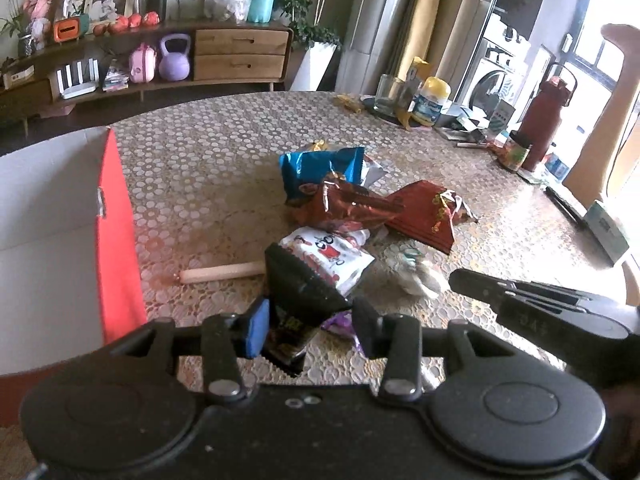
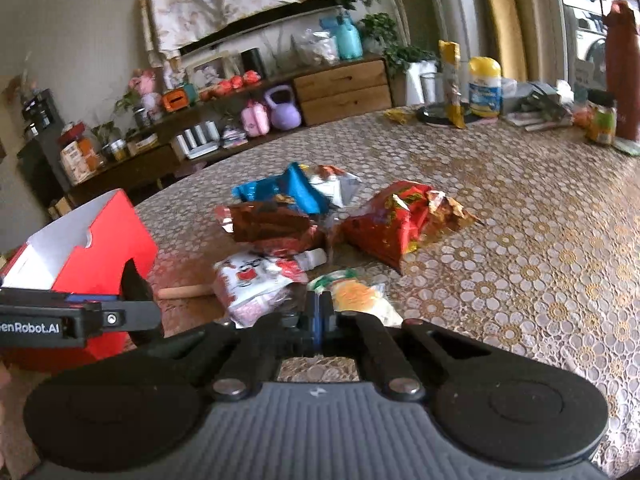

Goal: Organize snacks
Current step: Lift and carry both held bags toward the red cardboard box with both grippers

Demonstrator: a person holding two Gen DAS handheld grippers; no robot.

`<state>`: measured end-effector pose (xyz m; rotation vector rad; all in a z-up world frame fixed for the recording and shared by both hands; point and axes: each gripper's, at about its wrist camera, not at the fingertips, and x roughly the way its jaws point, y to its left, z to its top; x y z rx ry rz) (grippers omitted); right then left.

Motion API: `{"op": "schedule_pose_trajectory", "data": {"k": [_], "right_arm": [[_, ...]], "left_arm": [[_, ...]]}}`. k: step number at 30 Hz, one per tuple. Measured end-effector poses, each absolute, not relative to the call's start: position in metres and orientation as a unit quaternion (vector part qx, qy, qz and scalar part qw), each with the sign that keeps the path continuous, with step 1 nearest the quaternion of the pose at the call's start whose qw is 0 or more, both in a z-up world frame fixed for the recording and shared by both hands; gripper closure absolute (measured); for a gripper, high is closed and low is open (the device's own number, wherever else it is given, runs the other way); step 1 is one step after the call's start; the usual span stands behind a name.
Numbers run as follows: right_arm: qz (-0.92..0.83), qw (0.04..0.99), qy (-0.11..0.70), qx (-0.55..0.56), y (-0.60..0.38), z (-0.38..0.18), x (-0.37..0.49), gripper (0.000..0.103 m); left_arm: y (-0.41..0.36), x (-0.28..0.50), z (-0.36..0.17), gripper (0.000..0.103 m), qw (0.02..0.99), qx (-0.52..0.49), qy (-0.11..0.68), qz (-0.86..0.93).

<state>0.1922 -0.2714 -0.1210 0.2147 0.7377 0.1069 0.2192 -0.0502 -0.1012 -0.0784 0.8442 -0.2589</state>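
The left gripper point(image 1: 308, 330) has its 2 fingers spread, and a black snack packet point(image 1: 298, 300) sits in the gap between them; its lower end lies against the blue pad point(image 1: 256, 330) of the left finger, while the right finger stands clear of it, so the packet is not pinched. A scrap of purple wrapper point(image 1: 340, 326) shows on the cloth just beyond that right finger. The right gripper point(image 2: 319, 322) has its fingers pressed together, blue pads meeting, with nothing visible between them; its tips hover just before a white and orange packet point(image 2: 360, 296).

Just past the black packet lies a white packet with red print point(image 1: 332, 254), and beside it to the left a pale wooden stick point(image 1: 222, 272) rests flat on the table point(image 1: 208, 152), which carries a lace cloth of round patterns. Farther out the rest of the snacks form a loose heap: a dark red foil bag point(image 1: 352, 204) on top of a blue bag point(image 1: 320, 168), and a red bag with a crumpled open top point(image 1: 430, 214) to the right, touching the foil one. A red box with a white inside point(image 1: 60, 248) stands open at the left table edge, well apart from the heap. At the far edge are a yellow-lidded jar point(image 1: 432, 100) and a dark red flask point(image 1: 544, 120)
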Motion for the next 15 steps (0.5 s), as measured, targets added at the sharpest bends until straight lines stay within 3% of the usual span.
{"op": "schedule_pose_trajectory", "data": {"k": [15], "right_arm": [[0.039, 0.916, 0.38, 0.119, -0.289, -0.143, 0.209, 0.098]], "left_arm": [[-0.046, 0.213, -0.098, 0.061, 0.902, -0.046, 0.408, -0.136]]}}
